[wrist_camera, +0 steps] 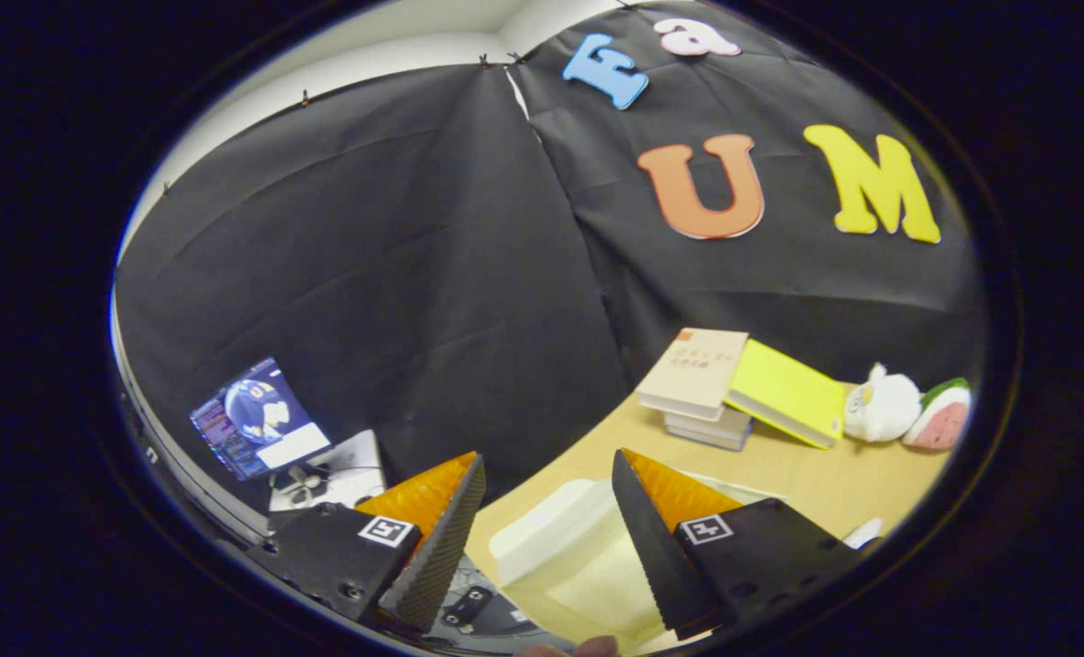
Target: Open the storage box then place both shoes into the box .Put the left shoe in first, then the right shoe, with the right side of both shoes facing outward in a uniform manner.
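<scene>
On the light wooden tabletop, between the two fingers of the claw, sits a pale cream storage box, its lid seen from above and tilted in the view; lid appears closed, though the near edge is hidden. Claw spread wide, holding nothing; neither finger touches the box. A fingertip of a person shows just below the box. Beyond the right finger: a stack of books, top one beige, with a yellow-green book leaning against its side. Just beside that, a white plush toy, touching a plush watermelon slice. A small white object near the right finger, too cut off to identify. Off the tabletop, beyond the left finger: a lit monitor above a white device with cables
</scene>
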`<action>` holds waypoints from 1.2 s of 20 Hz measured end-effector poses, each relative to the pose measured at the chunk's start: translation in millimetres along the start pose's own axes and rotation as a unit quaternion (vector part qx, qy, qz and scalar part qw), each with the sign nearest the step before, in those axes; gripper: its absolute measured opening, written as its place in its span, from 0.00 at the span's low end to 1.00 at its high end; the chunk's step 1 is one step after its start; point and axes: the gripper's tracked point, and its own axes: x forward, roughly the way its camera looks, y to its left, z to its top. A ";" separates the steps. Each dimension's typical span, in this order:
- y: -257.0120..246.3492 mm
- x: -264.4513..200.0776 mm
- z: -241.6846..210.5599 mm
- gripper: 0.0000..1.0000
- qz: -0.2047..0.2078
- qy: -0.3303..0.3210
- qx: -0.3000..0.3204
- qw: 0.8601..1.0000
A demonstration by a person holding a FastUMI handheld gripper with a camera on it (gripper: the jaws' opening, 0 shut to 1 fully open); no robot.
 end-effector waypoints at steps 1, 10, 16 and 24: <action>-18.6 -9.8 -1.1 0.91 -0.026 -0.007 -0.006 1.000; -210.6 -128.0 -79.0 1.00 -0.275 0.028 0.037 0.960; -284.6 -146.9 -199.8 1.00 -0.316 0.148 0.146 0.926; -329.7 -107.2 -293.3 1.00 -0.286 0.293 0.235 0.882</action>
